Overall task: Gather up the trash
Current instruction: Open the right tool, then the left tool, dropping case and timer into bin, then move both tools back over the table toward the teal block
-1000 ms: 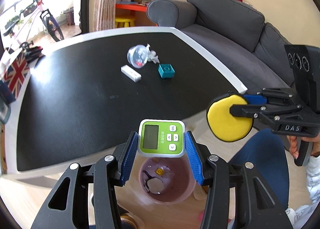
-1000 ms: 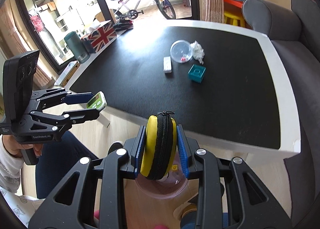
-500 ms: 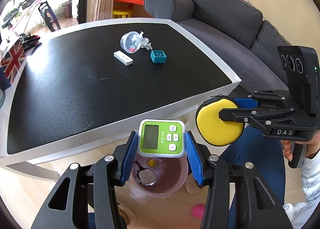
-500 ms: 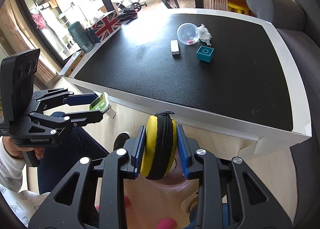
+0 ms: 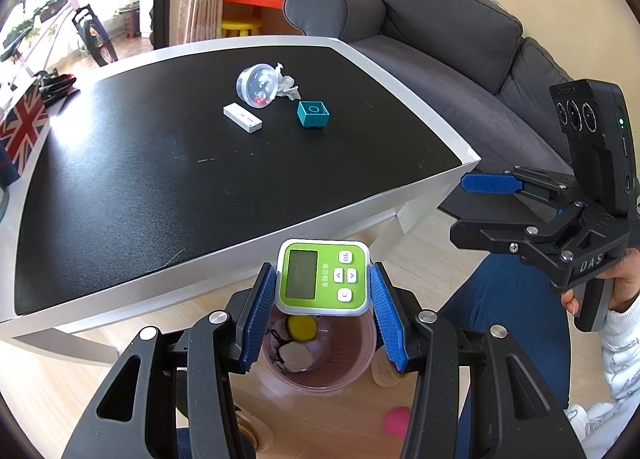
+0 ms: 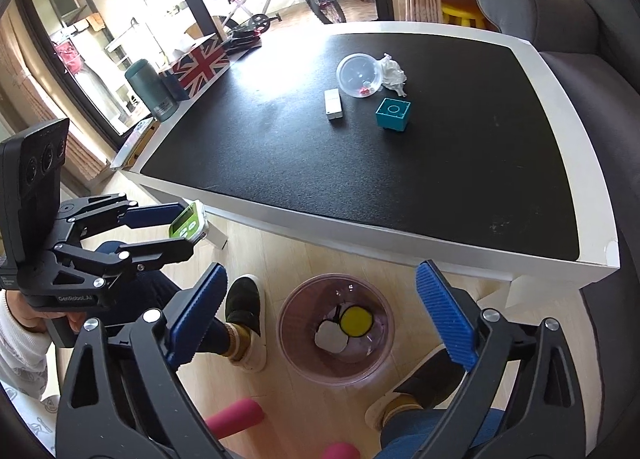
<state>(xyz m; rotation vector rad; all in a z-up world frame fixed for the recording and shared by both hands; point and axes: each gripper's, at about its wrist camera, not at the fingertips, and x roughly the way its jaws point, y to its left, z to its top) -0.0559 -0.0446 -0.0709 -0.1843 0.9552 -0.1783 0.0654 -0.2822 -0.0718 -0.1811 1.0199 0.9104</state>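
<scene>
A: Status, bin first. The pink bin stands on the floor just off the near edge of the desk. Inside it: a yellow pouch beside a pale round item.

B: Grippers?

A: Right gripper sits above the bin, its jaws opening, nothing between them. Left gripper is also over the bin, clamped on the green timer, pads pressing both sides; not yet dropped.

B: What remains?

A: Judged from the layout: the timer goes next. Farther from the bin, near the desk's far end, a clear round tub touches a crumpled tissue; a white test cassette and a teal block lie just beside them. Roughly halfway, perhaps.

B: Anything uncertain?

A: In the left wrist view the timer covers the bin's far rim. The pale item and the dark strand beside it I cannot identify. The tub's red contents are too small to read. Whether the flag box and green flask at the desk's far side count as trash, I cannot tell.
</scene>
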